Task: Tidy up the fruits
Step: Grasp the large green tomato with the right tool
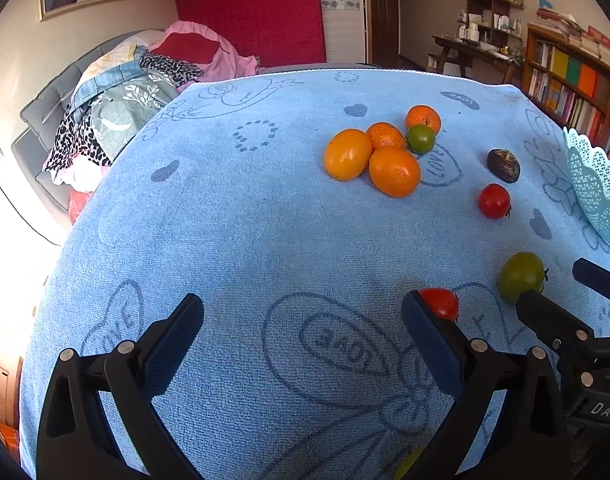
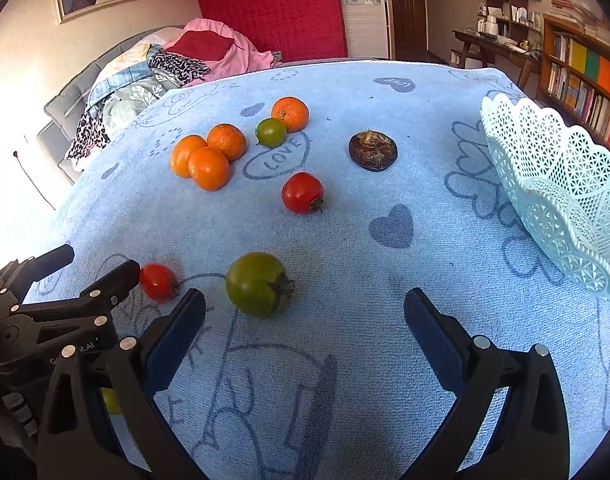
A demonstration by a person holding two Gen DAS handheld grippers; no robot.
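Big green tomato (image 2: 259,285) lies sideways, stem pointing right toward basket (image 2: 553,184)

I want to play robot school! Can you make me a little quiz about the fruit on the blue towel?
1. True or false: the white basket already holds fruit.
2. How many orange fruits are on the blue towel?
3. Which fruit lies nearest the right gripper? A) brown fruit B) big green tomato C) far red tomato

Key: 1 false, none shows inside. 2 four. 3 B.
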